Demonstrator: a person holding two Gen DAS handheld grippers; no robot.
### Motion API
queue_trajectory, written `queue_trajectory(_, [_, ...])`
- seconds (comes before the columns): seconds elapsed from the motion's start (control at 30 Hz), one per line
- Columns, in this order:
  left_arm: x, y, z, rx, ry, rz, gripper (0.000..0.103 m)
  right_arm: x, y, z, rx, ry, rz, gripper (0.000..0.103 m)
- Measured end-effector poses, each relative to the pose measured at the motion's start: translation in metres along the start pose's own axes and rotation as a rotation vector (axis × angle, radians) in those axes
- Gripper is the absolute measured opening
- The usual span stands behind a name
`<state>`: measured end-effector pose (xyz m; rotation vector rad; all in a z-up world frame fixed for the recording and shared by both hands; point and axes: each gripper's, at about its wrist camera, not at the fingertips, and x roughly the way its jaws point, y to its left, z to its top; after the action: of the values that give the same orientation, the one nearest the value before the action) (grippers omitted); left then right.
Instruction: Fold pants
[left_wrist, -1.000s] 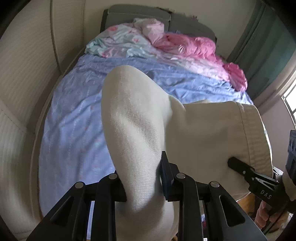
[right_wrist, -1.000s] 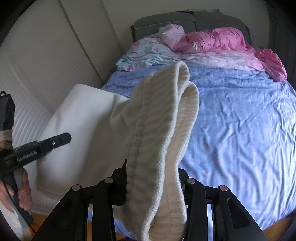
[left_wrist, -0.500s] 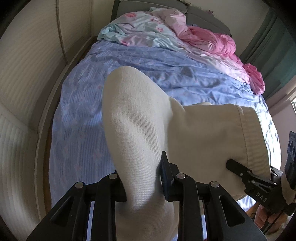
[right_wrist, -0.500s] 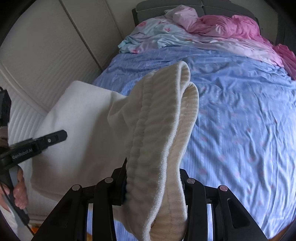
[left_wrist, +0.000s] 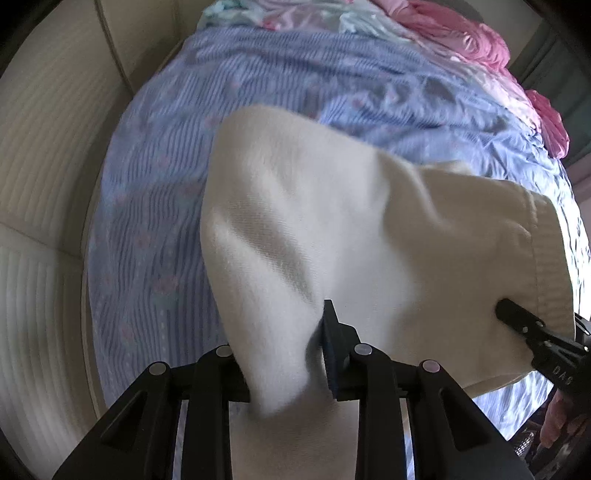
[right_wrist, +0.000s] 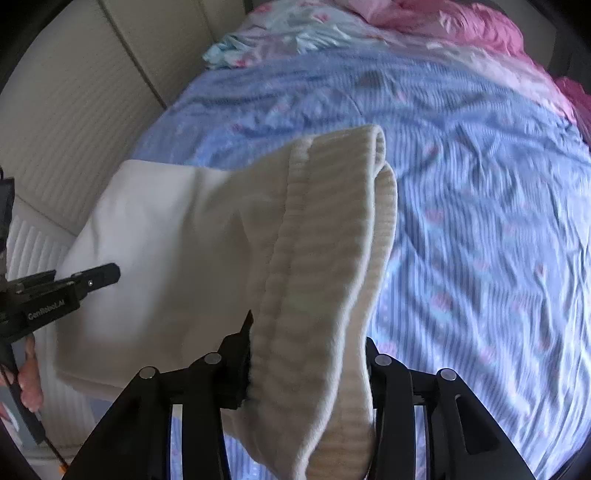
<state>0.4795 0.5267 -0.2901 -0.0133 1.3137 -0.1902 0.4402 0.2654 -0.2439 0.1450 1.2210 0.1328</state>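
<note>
Cream-white pants (left_wrist: 317, 229) hang stretched between my two grippers above a bed. My left gripper (left_wrist: 284, 354) is shut on a smooth fabric end of the pants. My right gripper (right_wrist: 306, 354) is shut on the ribbed waistband (right_wrist: 325, 258). The pants (right_wrist: 177, 240) span to the left in the right wrist view, where the left gripper (right_wrist: 92, 277) shows at the far edge. The right gripper (left_wrist: 517, 314) shows at the right edge of the left wrist view. The pants hide the fingertips of both grippers.
A blue patterned bedsheet (right_wrist: 480, 221) covers the bed below. Pink and light-blue bedding (left_wrist: 461, 33) is bunched at the head. A cream padded wall (left_wrist: 48, 166) runs along the bed's left side. A teal curtain (left_wrist: 554, 62) is at the far right.
Both grippers have tilted downward and moved toward the bed with the pants held between them. The bed now fills more of each view. Both grips are unchanged.
</note>
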Motion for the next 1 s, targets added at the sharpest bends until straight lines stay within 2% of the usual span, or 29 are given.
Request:
queue_trajectory(0.1, [0.004, 0.006, -0.006, -0.005, 0.010, -0.005, 0.031, 0.005, -0.010, -0.003, 0.037, 0.032, 0.018, 0.046])
queue_trajectory(0.17, [0.005, 0.008, -0.008, -0.003, 0.014, 0.006, 0.035, 0.006, -0.019, -0.003, 0.069, 0.051, 0.029, 0.054])
queue_trajectory(0.23, [0.004, 0.008, -0.009, 0.006, 0.021, 0.029, 0.044, -0.003, -0.030, 0.000, 0.106, 0.029, -0.011, 0.059])
queue_trajectory(0.3, [0.002, 0.009, -0.012, 0.037, 0.021, 0.086, 0.050, -0.015, -0.039, 0.004, 0.126, -0.003, -0.054, 0.062])
queue_trajectory(0.37, [-0.001, 0.007, -0.021, 0.085, 0.018, 0.187, 0.052, -0.030, -0.052, 0.010, 0.157, -0.041, -0.176, 0.062])
queue_trajectory(0.4, [-0.003, 0.007, -0.024, 0.107, 0.017, 0.221, 0.052, -0.035, -0.057, 0.013, 0.168, -0.045, -0.209, 0.062])
queue_trajectory(0.47, [-0.013, 0.001, -0.033, 0.152, 0.003, 0.261, 0.052, -0.048, -0.064, 0.016, 0.168, -0.057, -0.213, 0.062])
queue_trajectory(0.57, [-0.041, -0.014, -0.048, 0.200, -0.052, 0.294, 0.058, -0.069, -0.049, 0.011, 0.068, -0.078, -0.227, 0.062])
queue_trajectory(0.63, [-0.065, -0.021, -0.058, 0.193, -0.092, 0.295, 0.064, -0.087, -0.038, 0.004, 0.008, -0.094, -0.216, 0.064])
queue_trajectory(0.67, [-0.078, -0.025, -0.064, 0.180, -0.113, 0.280, 0.065, -0.095, -0.034, -0.001, -0.011, -0.102, -0.215, 0.069])
queue_trajectory(0.73, [-0.109, -0.033, -0.078, 0.148, -0.151, 0.256, 0.074, -0.119, -0.027, -0.016, -0.044, -0.135, -0.202, 0.075])
queue_trajectory(0.87, [-0.161, -0.050, -0.107, 0.086, -0.223, 0.243, 0.079, -0.166, -0.027, -0.046, -0.097, -0.180, -0.171, 0.079])
queue_trajectory(0.93, [-0.187, -0.063, -0.122, 0.060, -0.257, 0.243, 0.086, -0.194, -0.031, -0.065, -0.116, -0.210, -0.159, 0.083])
queue_trajectory(1.0, [-0.216, -0.080, -0.144, 0.034, -0.297, 0.234, 0.089, -0.217, -0.038, -0.080, -0.131, -0.236, -0.152, 0.083])
